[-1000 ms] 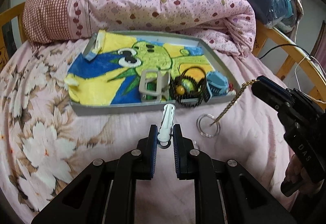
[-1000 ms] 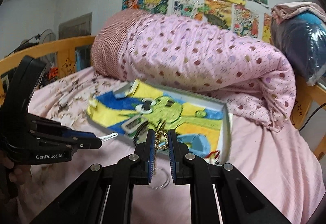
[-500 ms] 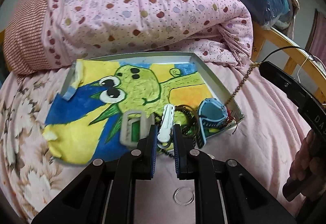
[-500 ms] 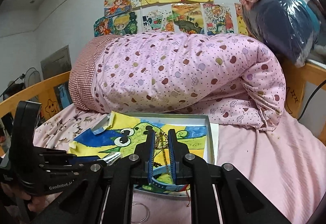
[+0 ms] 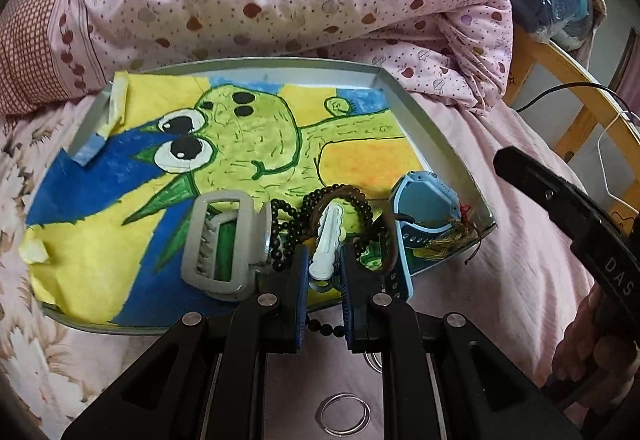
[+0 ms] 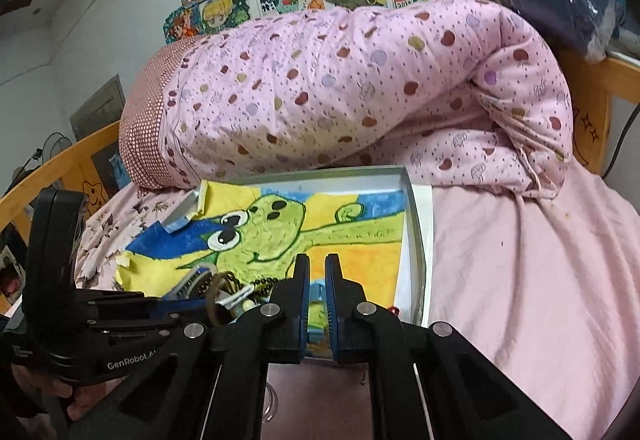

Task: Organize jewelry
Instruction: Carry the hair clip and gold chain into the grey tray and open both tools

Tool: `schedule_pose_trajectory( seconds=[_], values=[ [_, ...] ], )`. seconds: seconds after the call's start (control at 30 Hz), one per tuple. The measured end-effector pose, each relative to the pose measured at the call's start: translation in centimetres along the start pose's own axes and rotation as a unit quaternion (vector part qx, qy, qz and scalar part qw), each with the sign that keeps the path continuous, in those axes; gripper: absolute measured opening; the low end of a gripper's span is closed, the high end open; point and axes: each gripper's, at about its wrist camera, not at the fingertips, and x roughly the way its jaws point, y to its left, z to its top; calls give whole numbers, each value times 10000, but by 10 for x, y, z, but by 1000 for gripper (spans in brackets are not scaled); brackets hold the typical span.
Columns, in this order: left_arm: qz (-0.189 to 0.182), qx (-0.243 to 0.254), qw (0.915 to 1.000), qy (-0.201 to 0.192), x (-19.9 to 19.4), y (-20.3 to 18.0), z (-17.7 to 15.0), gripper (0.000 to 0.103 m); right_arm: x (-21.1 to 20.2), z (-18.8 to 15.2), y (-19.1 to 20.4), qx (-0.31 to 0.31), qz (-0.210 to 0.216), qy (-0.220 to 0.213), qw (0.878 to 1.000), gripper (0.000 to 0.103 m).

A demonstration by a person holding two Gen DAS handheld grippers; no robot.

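Here the left claw (image 5: 325, 264), lettered "GenRobot.AI", clamps a white hair clip (image 5: 328, 240); the right claw (image 6: 317, 282), "DAS", stands slightly apart, empty.

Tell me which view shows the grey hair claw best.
Left wrist. The hair claw lies in full view in the tray, just left of the left gripper. In the right wrist view, only a sliver shows behind that gripper.

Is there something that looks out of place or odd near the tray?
Yes. A clear round ring lies on the pink sheet, outside the grey metal tray. The other pieces are in the tray, heaped at its near edge.
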Motion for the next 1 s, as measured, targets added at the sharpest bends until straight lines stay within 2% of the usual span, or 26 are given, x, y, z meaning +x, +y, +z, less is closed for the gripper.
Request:
schedule_pose_trajectory(
  seconds=[0.3, 0.5, 0.57, 0.63, 0.77, 0.9, 1.0],
  values=[
    [-28, -102, 9999, 7, 3, 4, 0, 12, 9, -7, -3, 63, -24, 246, 9997, 8],
    [-76, -288, 9995, -145, -8, 7, -1, 14, 13, -9, -8, 148, -71, 371, 9992, 10],
    [-68, -351, 9991, -220, -15, 8, 0, 21, 13, -10, -9, 193, -81, 409, 9989, 15],
    [-78, -391, 9987, -323, -23, 8, 0, 35, 12, -10, -10, 230, -95, 409, 9989, 23],
    [10, -373, 9979, -522, -38, 8, 2, 39, 9, -8, -8, 192, -127, 371, 9990, 35],
    [80, -426, 9969, -662, -50, 10, 2, 57, 0, -5, -3, 115, -172, 275, 9994, 54],
    [146, -489, 9957, -769, -61, 13, 0, 66, -10, -2, 1, 51, -216, 158, 9996, 69]
  ],
)
